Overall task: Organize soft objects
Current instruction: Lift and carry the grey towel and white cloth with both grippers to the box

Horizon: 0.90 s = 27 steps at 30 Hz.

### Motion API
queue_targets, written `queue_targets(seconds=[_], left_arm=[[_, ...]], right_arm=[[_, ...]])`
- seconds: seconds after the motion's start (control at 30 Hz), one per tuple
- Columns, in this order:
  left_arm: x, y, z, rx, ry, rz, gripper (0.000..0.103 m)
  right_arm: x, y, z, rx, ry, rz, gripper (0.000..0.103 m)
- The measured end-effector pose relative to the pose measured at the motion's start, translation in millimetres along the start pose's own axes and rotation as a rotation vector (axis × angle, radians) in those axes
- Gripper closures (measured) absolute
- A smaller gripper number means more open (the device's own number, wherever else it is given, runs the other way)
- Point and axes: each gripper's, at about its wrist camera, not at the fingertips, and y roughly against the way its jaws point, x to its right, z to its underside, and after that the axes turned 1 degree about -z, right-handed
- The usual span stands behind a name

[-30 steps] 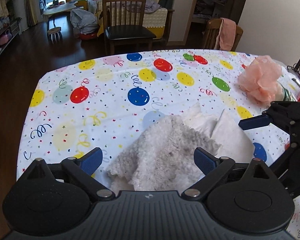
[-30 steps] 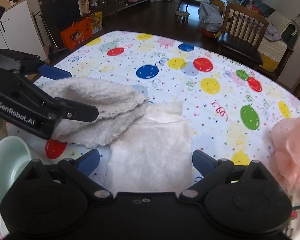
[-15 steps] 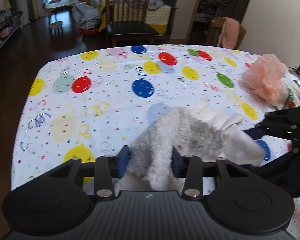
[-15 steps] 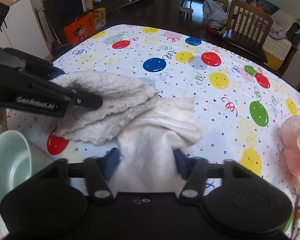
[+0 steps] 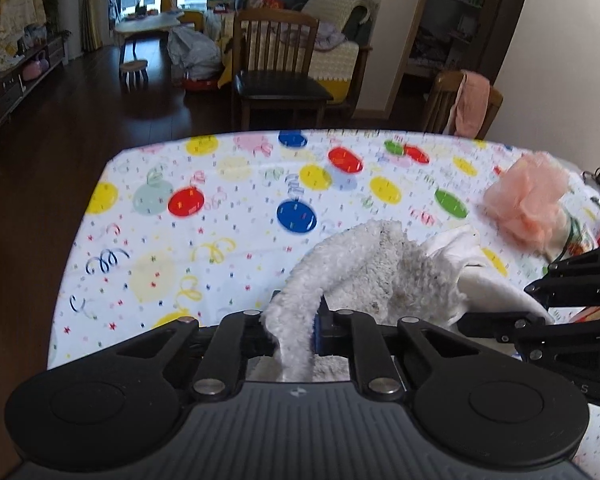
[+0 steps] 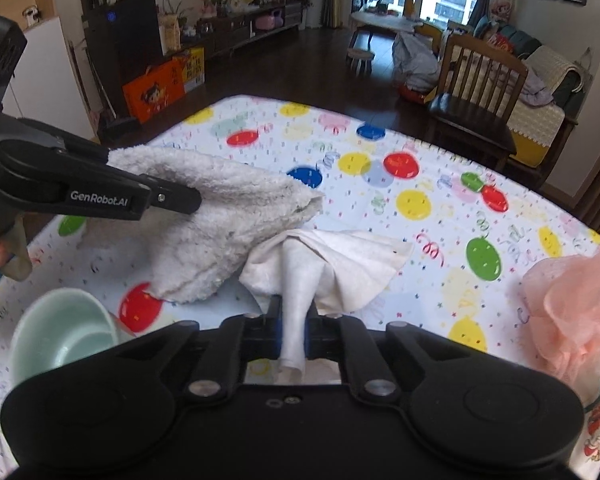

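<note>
Left gripper [image 5: 296, 326]: I have its jaws pinching the fluffy towel [image 5: 364, 264], lifted off the bench [image 5: 220, 236].
Right gripper [image 6: 292, 330]: jaws closing, pinching the thin white cloth [image 6: 340, 260], just beside the towel.

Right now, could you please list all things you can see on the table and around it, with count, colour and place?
fluffy towel: 1, off-white, left part of table, one end lifted
thin cloth: 1, white, beside the towel, pinched at its near edge
mesh bath sponge: 1, peach, right side of table
bowl: 1, pale green, near left corner, tilted
tablecloth: 1, white with coloured balloons, covers the table
wooden chair: 1, brown, beyond the far edge
left gripper: 1, black, shut on the fluffy towel
right gripper: 1, black, closing on the thin cloth
</note>
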Motion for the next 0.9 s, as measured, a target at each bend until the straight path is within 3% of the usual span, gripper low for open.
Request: queue_targets(seconds=[0.47, 0.9], left_arm=[[26, 98, -27, 0.172, 0.007, 0.053, 0.09], [83, 182, -30, 0.256, 0.02, 0.117, 0.09]], right_arm=[[0, 96, -4, 0.099, 0.002, -0.018, 0.096], [27, 194, 18, 0.168, -0.045, 0.009, 0.096]])
